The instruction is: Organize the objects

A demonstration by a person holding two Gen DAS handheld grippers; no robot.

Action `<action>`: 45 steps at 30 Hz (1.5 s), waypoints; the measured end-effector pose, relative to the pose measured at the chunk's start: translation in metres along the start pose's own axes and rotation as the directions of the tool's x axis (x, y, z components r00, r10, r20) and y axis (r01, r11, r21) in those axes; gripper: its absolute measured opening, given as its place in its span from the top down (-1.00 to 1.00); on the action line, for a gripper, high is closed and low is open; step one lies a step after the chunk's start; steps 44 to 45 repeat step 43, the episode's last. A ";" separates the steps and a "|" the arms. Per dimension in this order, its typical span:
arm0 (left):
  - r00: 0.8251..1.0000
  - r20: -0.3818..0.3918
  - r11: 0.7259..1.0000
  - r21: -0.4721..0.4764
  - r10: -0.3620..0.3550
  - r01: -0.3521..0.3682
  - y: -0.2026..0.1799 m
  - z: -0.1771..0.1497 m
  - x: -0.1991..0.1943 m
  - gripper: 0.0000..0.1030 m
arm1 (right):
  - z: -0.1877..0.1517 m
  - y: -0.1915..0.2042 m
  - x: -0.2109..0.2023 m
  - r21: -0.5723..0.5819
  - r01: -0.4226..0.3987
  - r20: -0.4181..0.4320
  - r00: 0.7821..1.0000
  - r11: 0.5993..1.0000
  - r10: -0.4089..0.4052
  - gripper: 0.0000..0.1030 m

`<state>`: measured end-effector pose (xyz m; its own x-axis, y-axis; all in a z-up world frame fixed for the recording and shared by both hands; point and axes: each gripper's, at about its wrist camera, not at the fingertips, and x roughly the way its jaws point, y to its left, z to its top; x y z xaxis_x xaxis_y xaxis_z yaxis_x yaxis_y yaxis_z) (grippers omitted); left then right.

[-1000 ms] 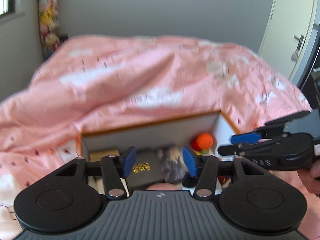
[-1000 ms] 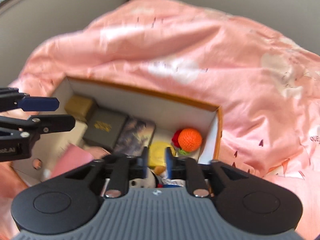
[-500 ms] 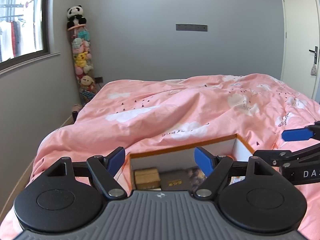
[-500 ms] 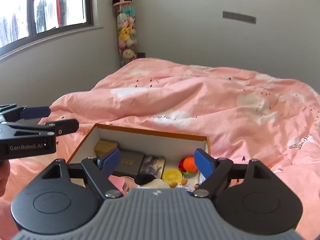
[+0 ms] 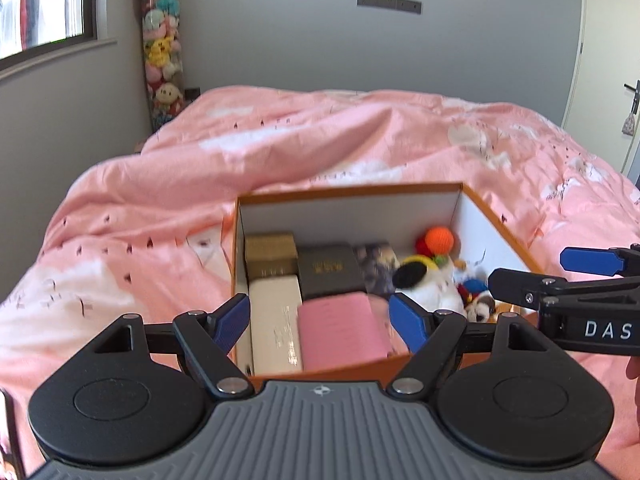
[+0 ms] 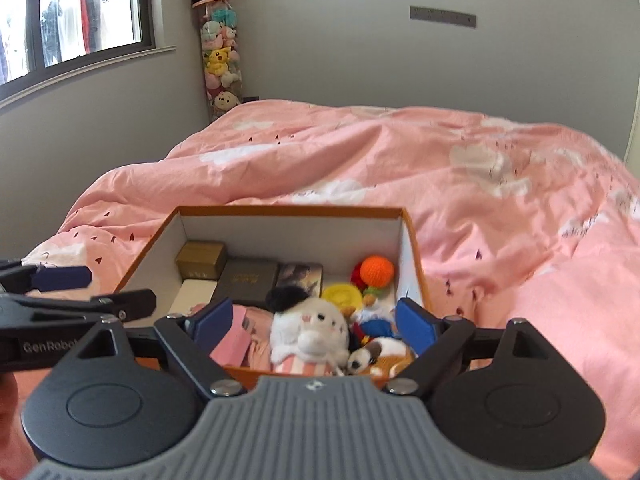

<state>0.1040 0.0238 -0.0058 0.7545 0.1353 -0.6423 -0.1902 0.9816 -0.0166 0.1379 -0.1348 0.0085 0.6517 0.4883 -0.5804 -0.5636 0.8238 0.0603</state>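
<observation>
An orange-rimmed cardboard box (image 5: 352,191) (image 6: 288,211) sits on the pink bed. It holds a gold box (image 5: 270,249), a dark box (image 5: 330,274), a white box (image 5: 276,320), a pink book (image 5: 340,330), an orange knit ball (image 6: 377,271), a yellow toy (image 6: 342,297) and a white plush (image 6: 308,330). My left gripper (image 5: 320,322) is open and empty over the box's near left. My right gripper (image 6: 314,324) is open and empty over the near right, above the plush toys.
The pink duvet (image 6: 440,168) covers the bed all around the box. A column of plush toys (image 6: 218,52) stands in the far corner by the window (image 6: 68,16). A door (image 5: 612,60) is at the right.
Both grippers have opened wide and pulled back and up from inside the box. The view then tilted down, so the box contents show again.
</observation>
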 end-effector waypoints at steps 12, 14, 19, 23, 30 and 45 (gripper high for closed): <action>0.999 -0.039 1.000 0.012 0.011 -0.011 -0.004 -0.009 0.011 -0.76 | -0.020 -0.007 0.016 0.040 0.025 -0.040 0.999 0.999 -0.024 -0.74; 0.999 -0.039 1.000 0.013 0.015 -0.014 -0.004 -0.009 0.010 -0.76 | -0.020 -0.008 0.018 0.037 0.023 -0.043 0.999 0.999 -0.022 -0.75; 0.999 -0.039 1.000 0.014 0.018 -0.017 -0.005 -0.008 0.010 -0.76 | -0.021 -0.005 0.018 0.032 0.015 -0.047 0.999 0.999 -0.013 -0.76; 0.999 -0.036 1.000 0.020 0.020 -0.020 -0.006 -0.007 0.009 -0.76 | -0.021 -0.005 0.017 0.033 0.015 -0.047 0.999 0.999 -0.013 -0.76; 0.999 -0.039 1.000 0.020 0.023 -0.023 -0.006 -0.007 0.008 -0.76 | -0.022 -0.005 0.016 0.034 0.017 -0.048 0.999 0.999 -0.015 -0.76; 0.999 -0.044 1.000 0.016 0.018 -0.017 -0.004 -0.006 0.008 -0.76 | -0.022 -0.004 0.017 0.032 0.018 -0.057 0.998 0.999 -0.016 -0.76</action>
